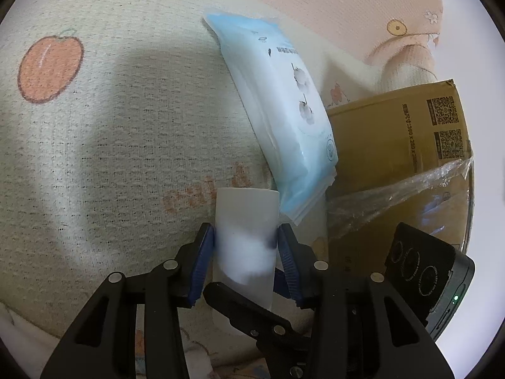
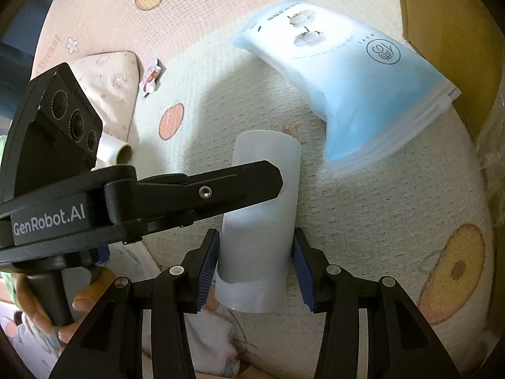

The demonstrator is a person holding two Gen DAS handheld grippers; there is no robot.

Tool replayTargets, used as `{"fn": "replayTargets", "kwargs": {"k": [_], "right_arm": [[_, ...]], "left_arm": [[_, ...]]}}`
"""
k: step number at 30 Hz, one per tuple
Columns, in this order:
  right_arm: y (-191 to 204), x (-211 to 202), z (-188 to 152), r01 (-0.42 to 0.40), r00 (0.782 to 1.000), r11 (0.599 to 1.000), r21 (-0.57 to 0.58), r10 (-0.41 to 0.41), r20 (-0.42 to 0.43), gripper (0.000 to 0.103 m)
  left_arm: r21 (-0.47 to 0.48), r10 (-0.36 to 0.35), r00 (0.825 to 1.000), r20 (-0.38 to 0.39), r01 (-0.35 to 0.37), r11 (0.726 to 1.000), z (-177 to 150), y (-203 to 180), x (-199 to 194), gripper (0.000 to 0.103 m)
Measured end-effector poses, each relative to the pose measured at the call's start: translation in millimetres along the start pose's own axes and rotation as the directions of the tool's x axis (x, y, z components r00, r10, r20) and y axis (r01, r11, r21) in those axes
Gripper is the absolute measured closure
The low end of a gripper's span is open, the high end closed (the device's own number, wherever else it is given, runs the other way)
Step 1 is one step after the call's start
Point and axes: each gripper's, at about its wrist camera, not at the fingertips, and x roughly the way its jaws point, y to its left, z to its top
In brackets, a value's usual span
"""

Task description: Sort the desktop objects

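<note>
A white translucent cylinder (image 1: 244,237) lies on the patterned cloth. My left gripper (image 1: 245,246) is shut on it, both blue pads pressing its sides. In the right wrist view the same cylinder (image 2: 262,221) sits between my right gripper's (image 2: 256,262) fingers; the left pad touches it, the right pad stands a little off. The left gripper's black finger (image 2: 221,186) crosses over the cylinder there. A light-blue tissue pack (image 1: 277,101) lies just beyond, and it also shows in the right wrist view (image 2: 353,94).
A cardboard box (image 1: 401,145) with crinkled plastic film (image 1: 394,192) stands right of the pack. A small roll (image 2: 116,151), a red-white wrapper (image 2: 151,77) and a folded pink pad (image 2: 107,85) lie to the left on the cloth.
</note>
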Motion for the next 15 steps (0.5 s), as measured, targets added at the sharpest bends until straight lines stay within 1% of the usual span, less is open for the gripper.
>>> {"fn": "replayTargets", "kwargs": {"k": [4, 6, 8, 10, 11, 15], "right_arm": [[-2.5, -2.6, -1.2, -0.005, 1.0, 1.0, 0.0, 0.005, 0.008, 0.06], [-2.1, -3.9, -2.3, -0.002, 1.0, 1.0, -0.008, 0.002, 0.016, 0.06], [-2.0, -5.5, -3.4, -0.003, 0.999, 1.0, -0.006, 0.003, 0.034, 0.063], [-0.7, -7.0, -3.2, -0.009, 0.999, 1.0, -0.008, 0.009, 0.037, 0.063], [-0.4, -8.2, -3.4, -0.014, 0.999, 1.0, -0.004, 0.015, 0.039, 0.063], [3.1, -15.5, -4.4, -0.018, 0.998, 1.0, -0.017, 0.019, 0.056, 0.063]], "left_arm": [[0.013, 0.012, 1.0, 0.007, -0.012, 1.0, -2.5, -1.5, -1.1, 0.057], [0.023, 0.024, 0.999, 0.026, -0.024, 0.999, -5.3, -3.0, -4.9, 0.057], [0.039, 0.031, 0.999, 0.038, -0.033, 0.999, -1.8, -11.1, -3.0, 0.057], [0.066, 0.046, 0.997, 0.058, -0.05, 0.997, -5.5, -15.5, -7.5, 0.058], [0.078, 0.053, 0.996, 0.068, -0.059, 0.995, -4.0, -29.7, -3.5, 0.058], [0.125, 0.061, 0.991, 0.122, -0.076, 0.989, -10.1, -38.8, -17.4, 0.058]]}}
